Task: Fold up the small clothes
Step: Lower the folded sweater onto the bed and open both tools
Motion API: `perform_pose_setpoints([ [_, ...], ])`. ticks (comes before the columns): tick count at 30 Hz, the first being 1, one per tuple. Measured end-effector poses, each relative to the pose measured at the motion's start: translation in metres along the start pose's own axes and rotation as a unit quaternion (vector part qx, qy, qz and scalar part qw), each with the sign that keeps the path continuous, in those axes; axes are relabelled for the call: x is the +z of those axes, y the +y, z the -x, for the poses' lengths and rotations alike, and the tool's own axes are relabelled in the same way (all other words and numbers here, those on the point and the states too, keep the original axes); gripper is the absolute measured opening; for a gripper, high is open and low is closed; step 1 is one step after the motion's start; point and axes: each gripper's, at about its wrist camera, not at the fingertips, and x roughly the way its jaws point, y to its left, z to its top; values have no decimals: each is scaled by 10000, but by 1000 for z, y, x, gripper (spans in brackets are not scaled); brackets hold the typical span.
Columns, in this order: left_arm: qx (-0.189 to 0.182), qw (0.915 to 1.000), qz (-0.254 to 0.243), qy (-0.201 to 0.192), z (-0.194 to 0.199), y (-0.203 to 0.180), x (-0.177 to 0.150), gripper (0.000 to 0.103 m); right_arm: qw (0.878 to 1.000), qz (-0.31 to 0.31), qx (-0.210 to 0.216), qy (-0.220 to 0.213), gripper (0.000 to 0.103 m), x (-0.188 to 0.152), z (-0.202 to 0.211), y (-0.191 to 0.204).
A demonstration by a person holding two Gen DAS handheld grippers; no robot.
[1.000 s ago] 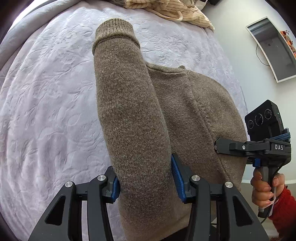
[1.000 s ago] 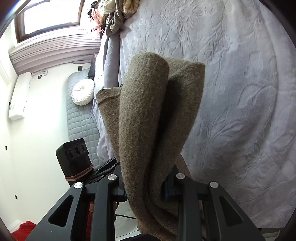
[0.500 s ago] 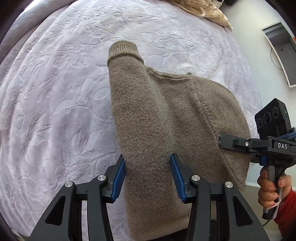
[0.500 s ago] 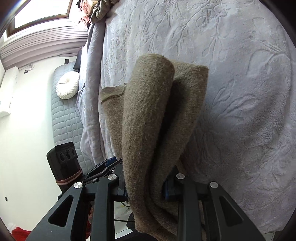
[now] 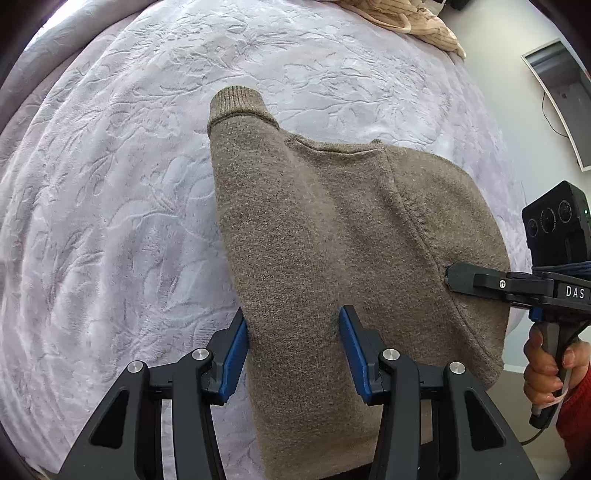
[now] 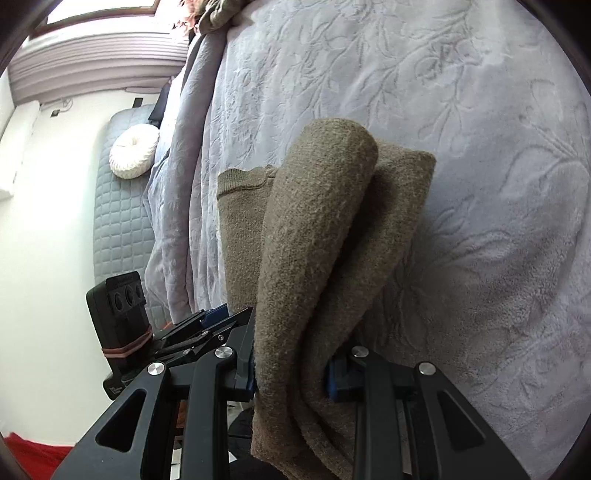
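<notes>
Sweater pinched by both tongs above bed.
Brown sweater [image 5: 332, 240] was clamped part-open in left tongs [image 5: 293, 345] and right tongs [image 6: 290, 363]; soft, limp, best gripped at folded edges.

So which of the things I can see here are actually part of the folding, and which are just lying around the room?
Part of the job:
- brown sweater
- left tool, clamped on it
- right tool, clamped on it
- bedspread it goes down on

Just lying about:
- cream striped garment
- round white cushion
- clothes heap
</notes>
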Motion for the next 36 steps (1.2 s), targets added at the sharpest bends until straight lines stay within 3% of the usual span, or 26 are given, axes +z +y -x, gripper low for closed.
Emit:
perform_pose_setpoints([
  [5, 206, 9998, -5, 1, -6, 3, -4, 49, 9964, 309, -787, 28, 33, 5, 2, -6],
  [9, 233, 9997, -51, -12, -6, -1, -3, 49, 9846, 322, -1716, -8, 43, 4, 10, -17],
  [16, 467, 9989, -66, -28, -2, -7, -6, 49, 9701, 475, -2364, -260, 40, -12, 37, -8],
  [18, 554, 9984, 11, -66, 3, -5, -8, 49, 9660, 576, -2492, -366, 29, -19, 44, -1],
  [20, 680, 9975, 27, -211, 14, -4, -13, 49, 9610, 701, -2623, -534, 9, -27, 54, 6],
  [23, 599, 9973, -72, -415, 33, -5, -21, 49, 9603, 953, -2518, -723, 8, -44, 64, 25],
  [25, 252, 9982, -203, -496, 43, -9, -27, 49, 9638, 1035, -2344, -738, 8, -55, 61, 36],
  [28, -101, 9983, -490, -298, 38, -21, -35, 49, 9670, 1085, -2247, -516, 8, -70, 44, 39],
  [33, 216, 9968, -763, 78, -3, -32, -51, 49, 9530, 1036, -2837, -244, 5, -75, 12, 13],
  [36, 225, 9969, -759, 28, -6, -32, -53, 51, 9567, 741, -2807, -221, 3, -73, 11, -8],
])
